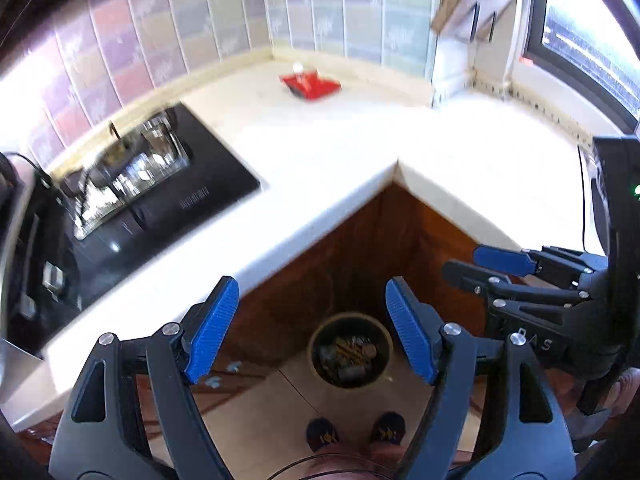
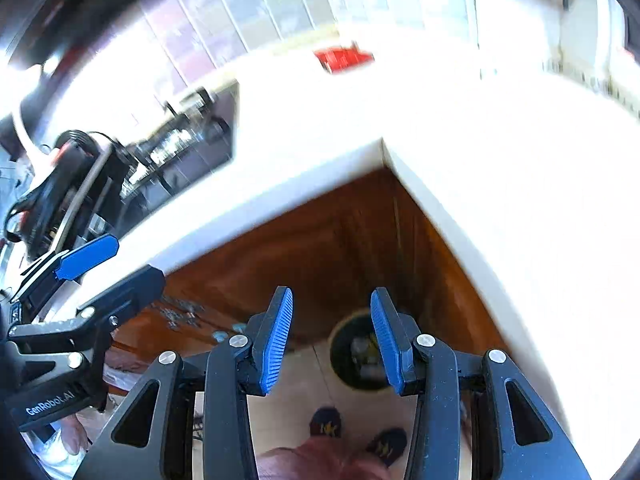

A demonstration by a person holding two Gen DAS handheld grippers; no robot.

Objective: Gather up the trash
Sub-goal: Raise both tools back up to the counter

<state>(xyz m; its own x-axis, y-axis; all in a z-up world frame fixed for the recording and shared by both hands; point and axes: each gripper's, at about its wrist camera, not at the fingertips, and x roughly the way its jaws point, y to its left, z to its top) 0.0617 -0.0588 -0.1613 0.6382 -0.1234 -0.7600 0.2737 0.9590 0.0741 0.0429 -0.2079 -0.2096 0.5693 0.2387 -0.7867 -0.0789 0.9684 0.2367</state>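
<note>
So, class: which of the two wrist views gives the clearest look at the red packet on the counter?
The left wrist view. There the red packet is sharp and whole, lying near the tiled corner of the white counter. In the right wrist view it is only a motion-blurred red smear against glare.

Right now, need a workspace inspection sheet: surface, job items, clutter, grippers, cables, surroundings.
Surface: white L-shaped countertop, mostly bare, over brown wooden cabinet fronts.
Job's things: red flat piece of trash on the counter near the tiled back corner, something small and white at its far edge; round bin on the floor in the cabinet corner, already holding rubbish.
Clutter: nothing seen beyond the red piece.
Grippers: left gripper open, nothing between the pads; right gripper open, empty.
Cables: black cable left of the cooktop.
Surroundings: black glass cooktop, tiled wall, window, person's shoes on the tile floor.
</note>
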